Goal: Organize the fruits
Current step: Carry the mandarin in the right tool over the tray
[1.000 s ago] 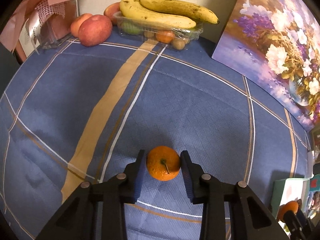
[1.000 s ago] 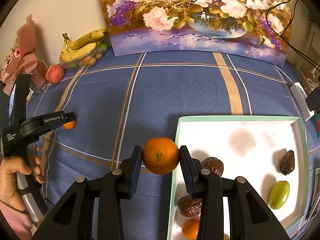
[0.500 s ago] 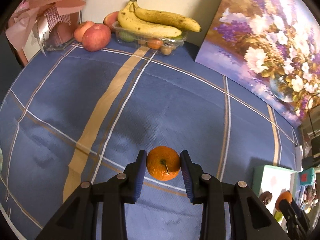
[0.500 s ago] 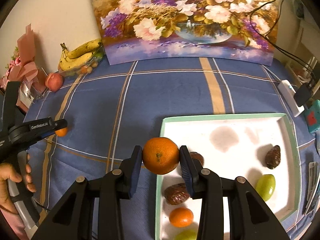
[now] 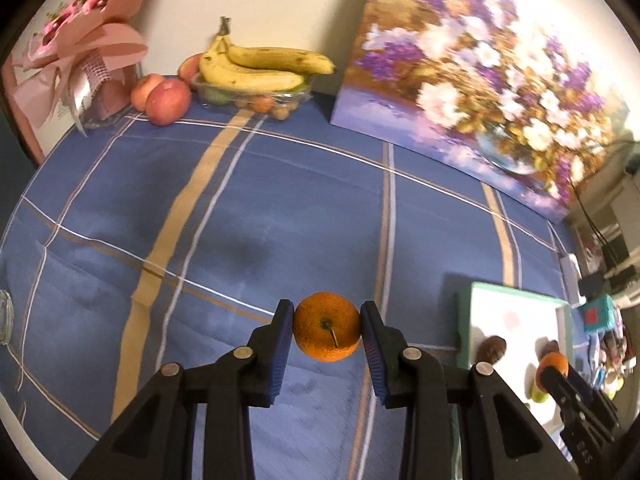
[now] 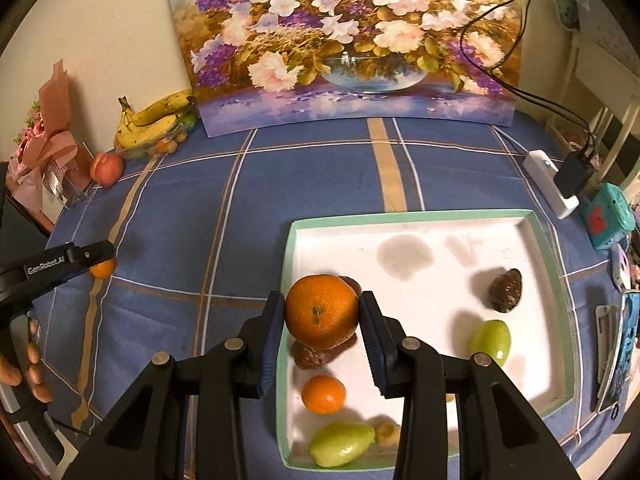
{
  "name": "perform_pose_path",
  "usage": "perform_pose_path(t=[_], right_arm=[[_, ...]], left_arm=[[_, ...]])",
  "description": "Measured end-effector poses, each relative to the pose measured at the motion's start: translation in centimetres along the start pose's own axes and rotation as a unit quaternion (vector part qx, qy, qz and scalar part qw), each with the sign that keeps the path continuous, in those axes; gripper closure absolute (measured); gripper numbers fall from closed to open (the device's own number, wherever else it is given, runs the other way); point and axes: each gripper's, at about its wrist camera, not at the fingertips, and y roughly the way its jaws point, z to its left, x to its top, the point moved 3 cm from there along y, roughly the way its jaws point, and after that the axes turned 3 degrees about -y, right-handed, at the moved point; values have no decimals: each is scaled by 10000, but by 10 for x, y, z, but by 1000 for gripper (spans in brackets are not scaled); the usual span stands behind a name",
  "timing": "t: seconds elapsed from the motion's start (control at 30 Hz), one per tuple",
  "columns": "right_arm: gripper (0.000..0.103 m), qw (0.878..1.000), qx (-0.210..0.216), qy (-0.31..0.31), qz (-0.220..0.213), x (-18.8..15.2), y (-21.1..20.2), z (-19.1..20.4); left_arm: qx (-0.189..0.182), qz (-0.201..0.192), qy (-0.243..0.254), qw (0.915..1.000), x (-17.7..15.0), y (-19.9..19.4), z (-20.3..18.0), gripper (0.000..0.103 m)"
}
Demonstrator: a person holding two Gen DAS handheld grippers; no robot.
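My left gripper point(image 5: 326, 332) is shut on a small orange with a stem point(image 5: 326, 332) and holds it above the blue checked tablecloth. My right gripper point(image 6: 321, 312) is shut on a larger orange point(image 6: 321, 312) and holds it over the left part of the white tray with a green rim point(image 6: 412, 218). In the tray lie a small orange point(image 6: 323, 394), brown dates point(image 6: 506, 290), and green fruits point(image 6: 490, 342) point(image 6: 340, 444). The tray also shows in the left wrist view point(image 5: 516, 304), at the right. The left gripper shows in the right wrist view point(image 6: 96, 258), at the left.
Bananas on a clear fruit box point(image 5: 256, 68) and apples point(image 5: 168, 96) stand at the back left beside a pink bouquet point(image 5: 80, 48). A flower painting point(image 6: 344, 40) leans on the wall. A power strip with cables point(image 6: 552, 184) and a teal box point(image 6: 610, 216) lie right of the tray.
The right gripper has carried its orange rightward from beside the tray to over its left part. The left gripper has moved right toward the tray with its orange held.
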Motion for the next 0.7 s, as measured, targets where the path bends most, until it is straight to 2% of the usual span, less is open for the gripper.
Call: perform_pose_path(t=[0.33, 0.57, 0.7], right_arm=[[63, 9996, -69, 252, 65, -8, -2, -36], [63, 9978, -203, 587, 232, -18, 9, -69], [63, 9969, -224, 693, 294, -21, 14, -82]], left_arm=[[-157, 141, 729, 9971, -29, 6, -64, 67], [-572, 328, 1136, 9913, -44, 23, -112, 67], [-700, 300, 1319, 9883, -49, 35, -130, 66]])
